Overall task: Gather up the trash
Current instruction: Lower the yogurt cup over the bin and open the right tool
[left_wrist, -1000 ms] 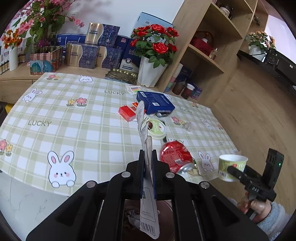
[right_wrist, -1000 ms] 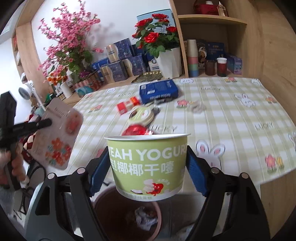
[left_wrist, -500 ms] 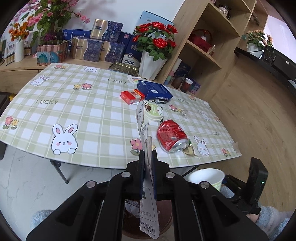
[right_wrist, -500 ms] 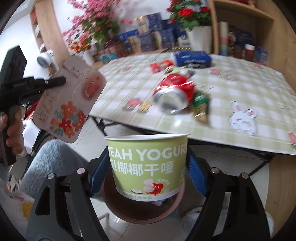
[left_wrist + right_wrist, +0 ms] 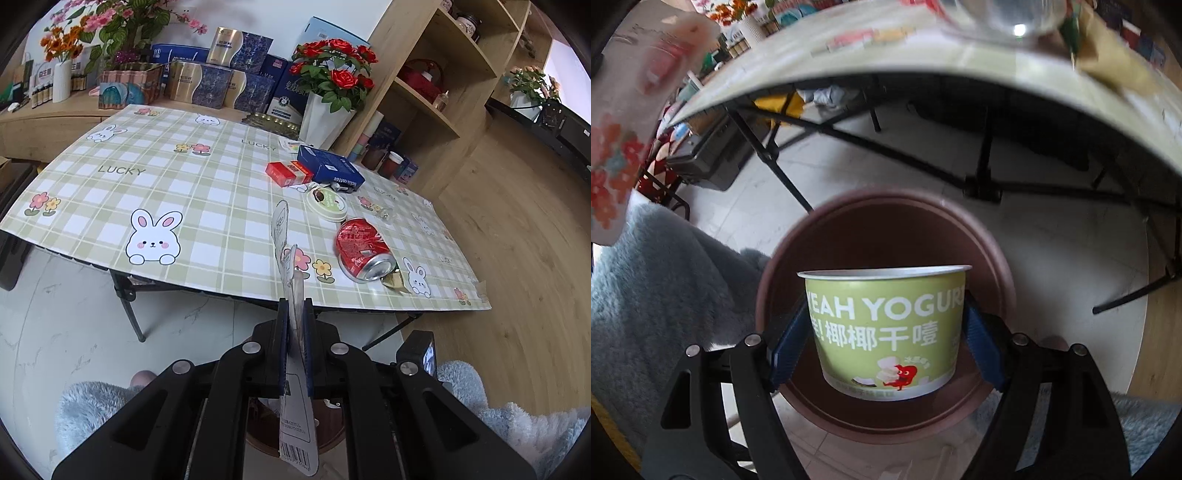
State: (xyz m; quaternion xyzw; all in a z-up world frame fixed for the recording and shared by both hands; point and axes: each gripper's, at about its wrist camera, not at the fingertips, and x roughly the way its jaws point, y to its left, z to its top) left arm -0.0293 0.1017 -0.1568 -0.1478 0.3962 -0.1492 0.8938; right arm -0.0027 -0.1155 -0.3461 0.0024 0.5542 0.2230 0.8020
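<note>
My right hand-held gripper (image 5: 886,332) pinched a green yogurt cup (image 5: 886,325) between its two blue pads (image 5: 788,343), one pad on each side of the cup. The cup was upright, with its white rim on top. It hung right over the round brown trash bin (image 5: 995,269) on the floor, and the bin's rim showed all around it. I could not see if the cup touched the bin.

My left hand-held gripper (image 5: 295,321) had its jaws pressed together on a flat plastic wrapper (image 5: 286,254). The wrapper stood on its thin edge between the pads. Its top stuck up past the fingertips, and its bottom end with a barcode hung down below the jaws. In the right wrist view the same wrapper was a blur with red flowers at the far left. Under the left gripper I saw a bit of the brown bin too.

The counter (image 5: 207,206) had a green checked cloth with bunnies and flowers. Near its front edge lay a crushed red soda can (image 5: 362,249) on its side, with a small gold and green scrap (image 5: 395,280) touching it. Behind the can was a round green lid (image 5: 327,201), then a red box (image 5: 288,173) just beside a blue box (image 5: 328,170). A white vase of red roses (image 5: 328,96) stood at the back. Fluffy blue-grey sleeves (image 5: 517,432) were at the bottom corners.
</note>
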